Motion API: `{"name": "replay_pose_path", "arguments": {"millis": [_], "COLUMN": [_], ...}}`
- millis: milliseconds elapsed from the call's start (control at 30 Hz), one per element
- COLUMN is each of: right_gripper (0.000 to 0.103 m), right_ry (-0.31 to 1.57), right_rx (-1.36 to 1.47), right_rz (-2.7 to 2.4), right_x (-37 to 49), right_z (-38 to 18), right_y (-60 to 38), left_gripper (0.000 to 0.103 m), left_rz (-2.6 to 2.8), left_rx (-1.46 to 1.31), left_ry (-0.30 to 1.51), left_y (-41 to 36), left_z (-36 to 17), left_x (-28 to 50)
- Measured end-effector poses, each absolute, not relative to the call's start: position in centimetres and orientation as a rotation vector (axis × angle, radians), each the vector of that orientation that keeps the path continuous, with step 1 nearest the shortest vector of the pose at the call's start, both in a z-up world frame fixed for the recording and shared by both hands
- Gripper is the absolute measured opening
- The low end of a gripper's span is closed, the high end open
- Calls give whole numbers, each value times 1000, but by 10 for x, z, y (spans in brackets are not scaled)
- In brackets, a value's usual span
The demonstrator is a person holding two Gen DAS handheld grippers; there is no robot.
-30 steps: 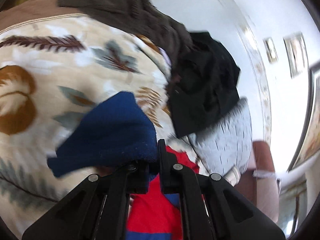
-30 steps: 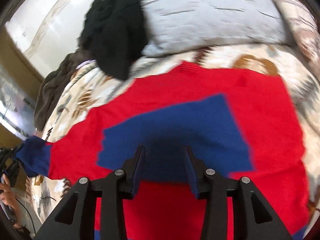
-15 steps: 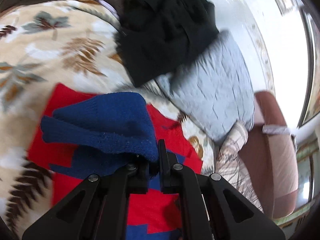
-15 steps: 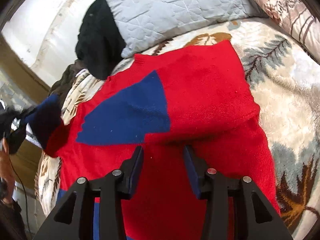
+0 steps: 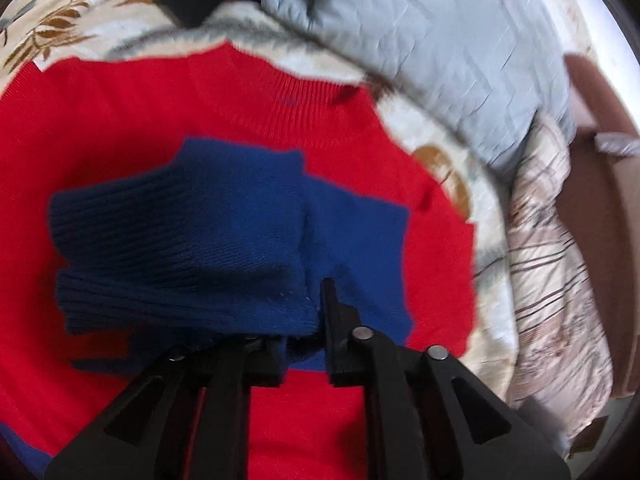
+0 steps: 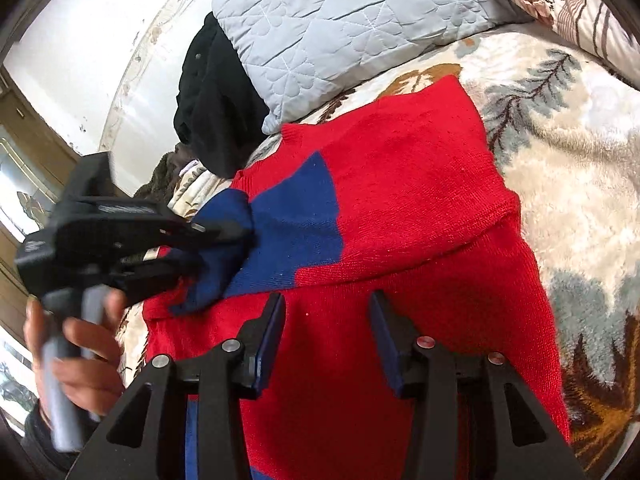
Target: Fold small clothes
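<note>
Trouble, if it comes, starts at the blue cuff [image 5: 180,240]. The left gripper [image 5: 304,344] has that ribbed sleeve end brought in over the chest of the red sweater [image 6: 400,208], which lies spread on the bed's leaf-patterned blanket [image 6: 560,168], collar toward the grey quilted pillow [image 6: 340,20]. Its fingers are just starting to part, the knit still caught between them, though I can't tell how firmly they bite now. If the hand pulls away before the wool has fully slipped free, the fuzzy knit could cling to a pad and drag the sleeve back off the chest, undoing the fold.

Seen from the right side, the cuff looks bunched and doubled rather than flat, so once dropped it may leave a lump that makes the next fold sit crooked.

The right gripper [image 6: 328,340] hovers low over the red body with fingers spread and nothing between them. The other sleeve looks already folded in, leaving a raised ridge; a careless sweep there could ruck it up. The black garment [image 6: 216,104] heaped near the collar looks clear for now.
</note>
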State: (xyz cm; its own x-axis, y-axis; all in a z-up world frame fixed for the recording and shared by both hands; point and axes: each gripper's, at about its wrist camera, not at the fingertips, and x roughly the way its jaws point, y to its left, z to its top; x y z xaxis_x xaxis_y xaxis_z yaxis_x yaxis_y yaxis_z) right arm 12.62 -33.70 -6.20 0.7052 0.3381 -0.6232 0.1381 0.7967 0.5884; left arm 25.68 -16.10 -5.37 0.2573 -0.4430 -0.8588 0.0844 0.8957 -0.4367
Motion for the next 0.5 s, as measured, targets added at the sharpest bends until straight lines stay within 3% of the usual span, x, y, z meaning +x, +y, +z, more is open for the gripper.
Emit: {"name": "replay_pose_path", "arguments": {"millis": [200, 267, 367, 500], "right_gripper": [45, 45, 48, 50], "right_ry": [790, 804, 844, 813], "right_rx": [667, 658, 610, 475], "right_rz": [126, 120, 88, 94], "right_x": [126, 127, 133, 149], "right_z": [-63, -60, -50, -18], "right_y": [-338, -337, -333, -308], "left_gripper": [40, 57, 68, 69], "left_rz": [-505, -540, -529, -474], "left_rx": [-406, -452, -585, -770], "left_ry": [1263, 1216, 1151, 1181], "left_y": [-122, -91, -25, 26], "left_z": [-32, -21, -23, -58], "left_x": [231, 214, 201, 211]}}
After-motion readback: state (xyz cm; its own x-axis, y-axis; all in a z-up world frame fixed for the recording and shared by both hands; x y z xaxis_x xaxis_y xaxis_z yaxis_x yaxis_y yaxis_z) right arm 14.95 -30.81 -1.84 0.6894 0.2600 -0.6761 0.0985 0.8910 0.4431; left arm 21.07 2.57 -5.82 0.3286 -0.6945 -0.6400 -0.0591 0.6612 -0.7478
